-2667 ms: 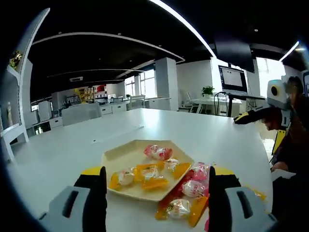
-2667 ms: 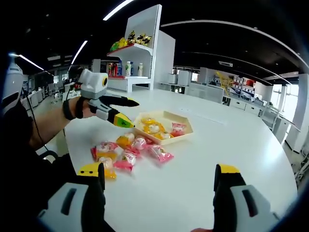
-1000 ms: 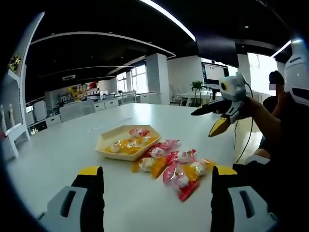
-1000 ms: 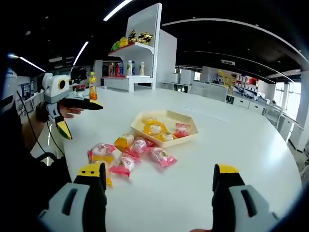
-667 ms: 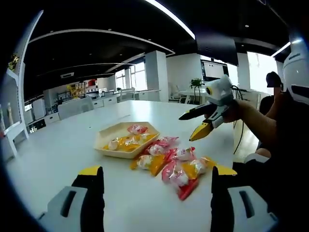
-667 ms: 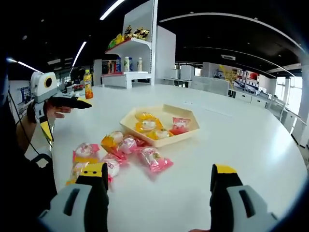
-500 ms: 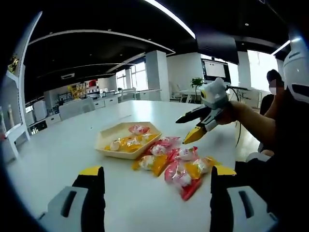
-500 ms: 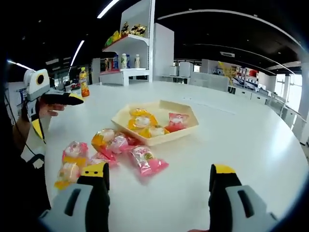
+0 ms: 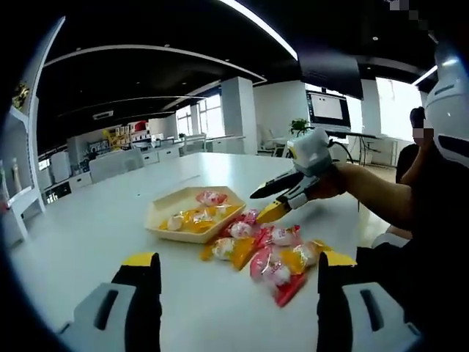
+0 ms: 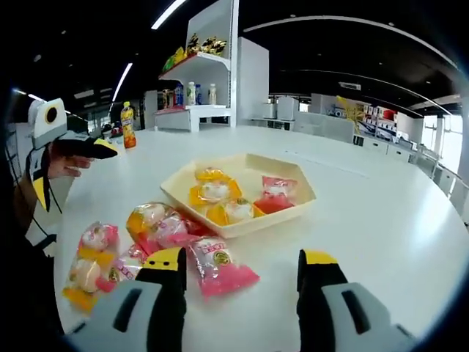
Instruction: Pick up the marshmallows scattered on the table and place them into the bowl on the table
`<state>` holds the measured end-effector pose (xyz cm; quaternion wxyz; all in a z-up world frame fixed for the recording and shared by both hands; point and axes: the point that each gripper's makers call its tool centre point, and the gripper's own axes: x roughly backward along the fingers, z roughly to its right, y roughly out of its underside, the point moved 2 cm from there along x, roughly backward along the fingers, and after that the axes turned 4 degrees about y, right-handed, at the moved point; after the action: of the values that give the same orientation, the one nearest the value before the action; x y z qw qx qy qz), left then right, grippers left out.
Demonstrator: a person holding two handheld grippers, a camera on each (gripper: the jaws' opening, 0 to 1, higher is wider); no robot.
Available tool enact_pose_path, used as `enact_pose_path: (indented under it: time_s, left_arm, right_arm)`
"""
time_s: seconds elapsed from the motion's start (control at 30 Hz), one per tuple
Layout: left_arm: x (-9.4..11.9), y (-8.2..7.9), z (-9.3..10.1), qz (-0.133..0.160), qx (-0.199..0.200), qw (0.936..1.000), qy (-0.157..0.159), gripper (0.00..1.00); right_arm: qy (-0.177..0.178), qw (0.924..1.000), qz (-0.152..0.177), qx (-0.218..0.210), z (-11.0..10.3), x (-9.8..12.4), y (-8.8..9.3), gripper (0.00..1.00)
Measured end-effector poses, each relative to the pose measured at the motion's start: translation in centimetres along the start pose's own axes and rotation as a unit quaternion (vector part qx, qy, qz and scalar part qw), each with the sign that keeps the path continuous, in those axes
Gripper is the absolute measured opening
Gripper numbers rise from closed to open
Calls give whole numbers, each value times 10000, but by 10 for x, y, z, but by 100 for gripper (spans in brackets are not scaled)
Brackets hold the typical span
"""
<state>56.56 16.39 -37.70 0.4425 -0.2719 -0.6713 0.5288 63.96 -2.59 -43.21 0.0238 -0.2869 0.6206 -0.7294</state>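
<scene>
A beige hexagonal bowl (image 9: 165,214) (image 10: 242,228) on the white table holds several wrapped marshmallows (image 10: 220,194). More orange and pink packets (image 9: 275,253) (image 10: 150,224) lie scattered beside it. My left gripper (image 9: 238,273) hangs open, back from the pile, nothing between its jaws; it also appears with a hand at the left of the right gripper view (image 10: 73,172). My right gripper (image 10: 242,268) is open, low over the table, a pink packet (image 10: 218,268) lying just ahead between its jaws. In the left gripper view it (image 9: 256,207) reaches in from the right, by the bowl's near corner.
A white shelf (image 10: 209,73) with bottles and snacks stands behind the table, and an orange drink bottle (image 10: 127,125) on the table's far left. A person (image 9: 418,136) stands at the right near a monitor (image 9: 327,108). Bare table (image 10: 381,213) stretches right of the bowl.
My right gripper has come down and in toward the packets by the bowl, which now look larger in its view. The left gripper pulled back earlier and has since held about still.
</scene>
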Motion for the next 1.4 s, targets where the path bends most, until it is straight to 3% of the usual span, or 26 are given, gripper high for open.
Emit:
enact_pose_path:
  time_s: [0.23,0.4,0.43,0.6,0.87,1.23,1.4]
  left_arm:
    - [-2,5,-5,-83,5,9999,-86,81]
    - [-2,6,-5,-87,4,9999,-80,81]
    - [-3,9,-4,-151,-29,9999,-71,81]
    - [-4,7,6,-114,115,9997,182,80]
    - [-3,7,4,-152,43,9998,119,80]
    - [0,9,4,-217,31,9997,67,80]
    - [3,5,1,-115,43,9999,-57,80]
  right_arm:
    - [-260,9994,191,78,-14,0,-5,35]
    - [-318,9993,188,58,-17,0,-5,27]
    - [-384,9992,52,49,-22,-1,1,25]
    - [-322,9991,-34,279,-22,1,4,23]
    - [-305,9994,17,141,-23,2,2,16]
    - [-87,9998,14,197,-14,12,0,14]
    - [-4,9999,87,89,-9,22,-5,14]
